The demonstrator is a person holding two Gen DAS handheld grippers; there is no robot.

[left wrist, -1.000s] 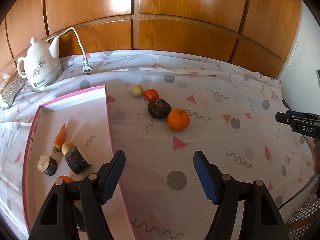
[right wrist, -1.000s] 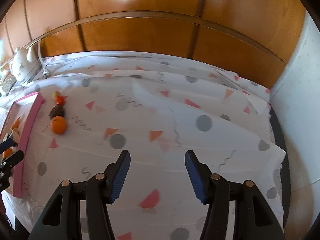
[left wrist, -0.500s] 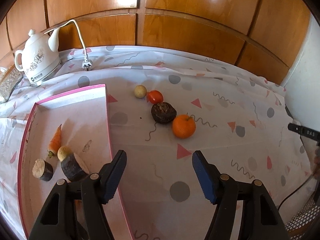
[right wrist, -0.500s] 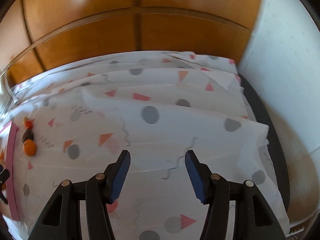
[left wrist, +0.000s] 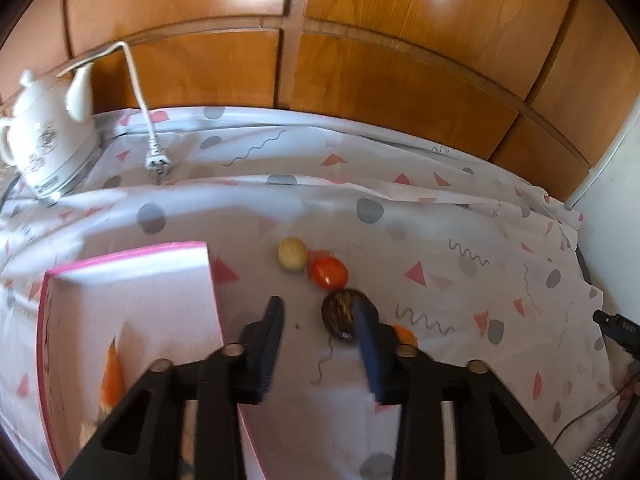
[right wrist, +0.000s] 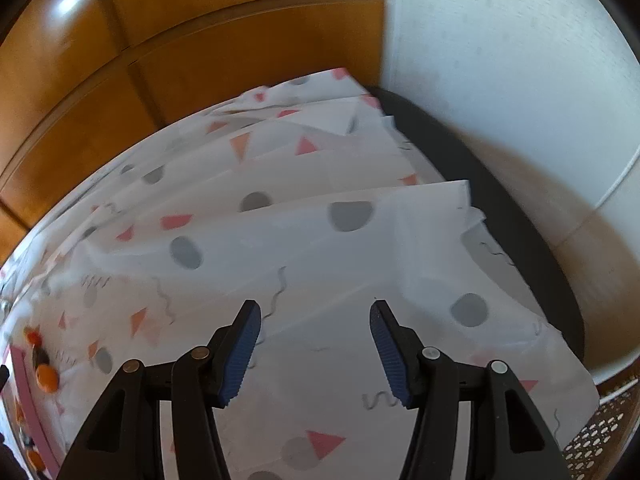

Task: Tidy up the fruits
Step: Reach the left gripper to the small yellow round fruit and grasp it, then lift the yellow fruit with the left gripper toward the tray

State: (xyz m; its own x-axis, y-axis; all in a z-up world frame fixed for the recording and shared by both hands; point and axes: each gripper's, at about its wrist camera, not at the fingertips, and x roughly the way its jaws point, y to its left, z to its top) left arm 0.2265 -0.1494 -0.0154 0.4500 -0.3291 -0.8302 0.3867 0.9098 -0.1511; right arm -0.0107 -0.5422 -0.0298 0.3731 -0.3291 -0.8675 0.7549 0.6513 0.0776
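A row of fruits lies on the patterned cloth: a pale yellow ball (left wrist: pixel 293 254), a red tomato (left wrist: pixel 329 273), a dark brown round fruit (left wrist: pixel 340 316) and an orange (left wrist: pixel 404 336), which is half hidden behind a finger. My left gripper (left wrist: pixel 317 308) hovers just in front of the dark fruit. Its jaws are closing, with only cloth between them. A pink-rimmed tray (left wrist: pixel 132 300) on the left holds a carrot (left wrist: pixel 112 372). My right gripper (right wrist: pixel 316 316) stands open over bare cloth far to the right. There the orange (right wrist: pixel 46 376) shows at the left edge.
A white kettle (left wrist: pixel 44 148) and its plug (left wrist: pixel 157 160) sit at the back left, against wooden panelling. The black table edge (right wrist: pixel 500 208) and a white wall (right wrist: pixel 520 80) bound the right side. The right gripper's tip (left wrist: pixel 616 328) pokes into the left wrist view.
My left gripper moved forward to the fruit row and its jaws narrowed a lot. My right gripper swung and rolled towards the wall, and the fruits slid to its view's left edge.
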